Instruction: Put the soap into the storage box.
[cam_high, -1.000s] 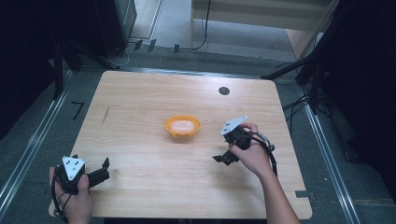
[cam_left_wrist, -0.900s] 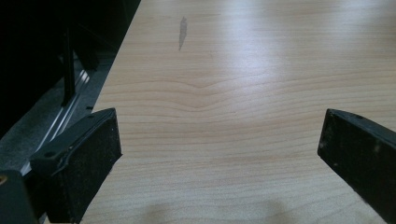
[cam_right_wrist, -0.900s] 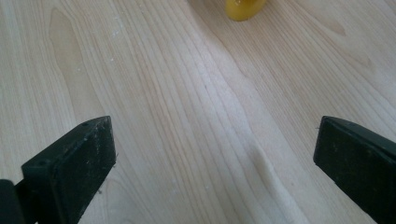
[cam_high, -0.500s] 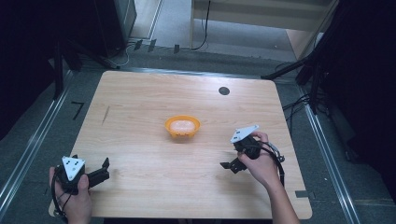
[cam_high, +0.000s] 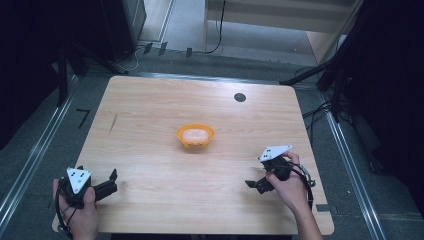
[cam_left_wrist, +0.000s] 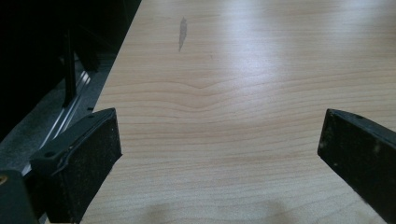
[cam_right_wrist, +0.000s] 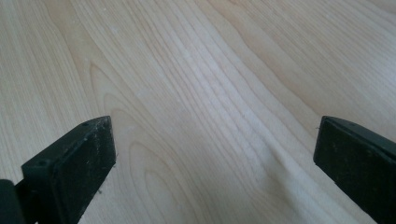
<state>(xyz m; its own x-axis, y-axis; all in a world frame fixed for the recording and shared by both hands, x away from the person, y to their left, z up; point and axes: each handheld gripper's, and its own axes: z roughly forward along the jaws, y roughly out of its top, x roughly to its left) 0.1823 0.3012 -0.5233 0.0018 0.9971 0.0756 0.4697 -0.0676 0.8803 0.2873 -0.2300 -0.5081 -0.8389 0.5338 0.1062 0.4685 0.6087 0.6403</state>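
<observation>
Near the middle of the wooden bench (cam_high: 150, 130) sits an orange bowl (cam_high: 195, 135) with something pale inside. At the near left corner, the left gripper (cam_high: 107, 184) rests in the person's left hand (cam_high: 82, 217), its fingers spread wide over bare wood with nothing between them. Toward the near right edge, the right gripper (cam_high: 255, 184) in the right hand (cam_high: 290, 187) likewise has its fingers wide apart and empty, well apart from the bowl.

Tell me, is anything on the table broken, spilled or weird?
Nothing looks spilled or broken. The orange bowl sits upright mid-table. The only odd bit is a small dark streak on the wood near the table's left edge, like a scuff. Both tools, left and right, are open and empty.
</observation>
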